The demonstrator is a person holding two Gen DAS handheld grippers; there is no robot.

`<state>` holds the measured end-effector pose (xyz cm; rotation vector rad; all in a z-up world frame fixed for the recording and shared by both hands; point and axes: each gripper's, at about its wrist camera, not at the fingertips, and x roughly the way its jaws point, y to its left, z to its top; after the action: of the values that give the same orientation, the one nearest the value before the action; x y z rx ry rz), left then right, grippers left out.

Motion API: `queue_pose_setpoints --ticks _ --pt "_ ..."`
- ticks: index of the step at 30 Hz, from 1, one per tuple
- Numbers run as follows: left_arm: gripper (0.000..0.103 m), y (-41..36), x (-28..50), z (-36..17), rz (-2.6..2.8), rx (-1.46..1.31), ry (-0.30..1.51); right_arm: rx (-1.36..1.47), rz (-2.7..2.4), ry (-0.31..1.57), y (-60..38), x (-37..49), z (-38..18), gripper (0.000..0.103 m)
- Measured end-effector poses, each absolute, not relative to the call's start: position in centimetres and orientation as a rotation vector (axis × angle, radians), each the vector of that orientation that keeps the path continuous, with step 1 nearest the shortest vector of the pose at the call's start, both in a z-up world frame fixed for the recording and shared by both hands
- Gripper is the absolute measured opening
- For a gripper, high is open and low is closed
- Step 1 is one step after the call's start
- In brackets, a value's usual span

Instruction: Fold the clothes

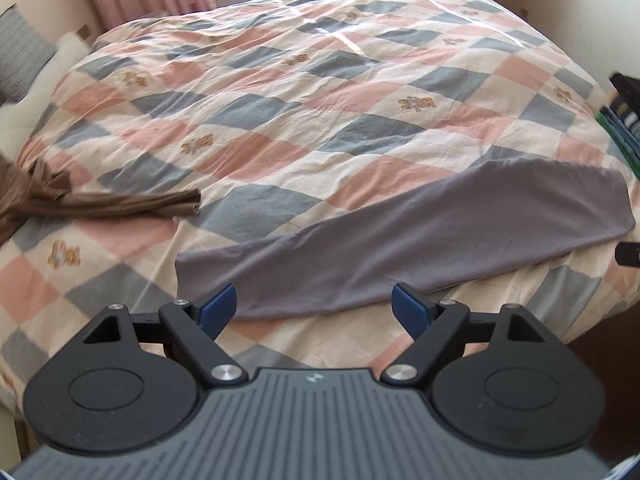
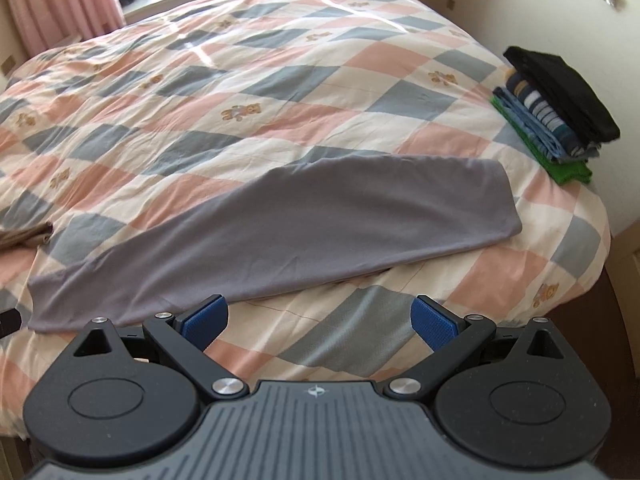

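The grey garment (image 2: 280,232) lies flat on the bed (image 2: 280,92) as a long narrow band just ahead of both my tools, its long axis running left to right. My left hand-held gripper (image 1: 314,308) hangs over its near edge; my right hand-held gripper (image 2: 318,318) sits just short of it. Both are spread wide, holding nothing. A folded stack (image 2: 560,120) sits far right.

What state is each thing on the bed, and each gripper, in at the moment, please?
Grey garment: folded into a long strip, lying flat.
Brown garment: bunched, unfolded.
Stack of clothes: folded, piled.
Left gripper: open, empty.
Right gripper: open, empty.
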<state>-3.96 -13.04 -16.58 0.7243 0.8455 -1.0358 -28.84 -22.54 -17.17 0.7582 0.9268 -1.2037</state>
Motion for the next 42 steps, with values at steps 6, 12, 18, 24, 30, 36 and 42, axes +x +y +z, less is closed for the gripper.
queue_pose_setpoints --ticks 6,12,18,24,30,36,42 --pt "0.083 -12.4 4.4 -19.4 -1.181 0.817 0.887 0.828 -1.276 0.888 -20.1 -24.3 -19.0 0.1" --pt "0.075 -12.3 15.2 -23.4 -1.27 0.862 0.995 0.843 -1.213 0.926 -14.0 -15.0 -23.1 0.1" --pt "0.07 -12.8 24.0 -27.8 -1.391 0.907 1.071 0.798 -1.048 1.006 -8.4 -4.9 -27.7 0.1" --pt "0.07 -16.4 27.7 -31.9 -1.506 0.897 1.149 0.511 -0.884 1.027 -5.6 2.2 -31.8 0.091" --pt "0.065 -17.1 29.5 -35.0 -1.513 0.756 1.332 0.08 -0.768 1.03 -2.7 7.8 -36.3 0.07" --pt "0.067 -15.4 31.2 -37.9 -1.408 0.53 1.557 -0.193 -0.705 1.0 -1.9 9.7 -39.5 0.07" --pt "0.07 -14.4 32.1 -42.2 -1.334 0.309 1.716 -0.269 -0.709 1.007 -1.8 10.5 -41.4 0.072"
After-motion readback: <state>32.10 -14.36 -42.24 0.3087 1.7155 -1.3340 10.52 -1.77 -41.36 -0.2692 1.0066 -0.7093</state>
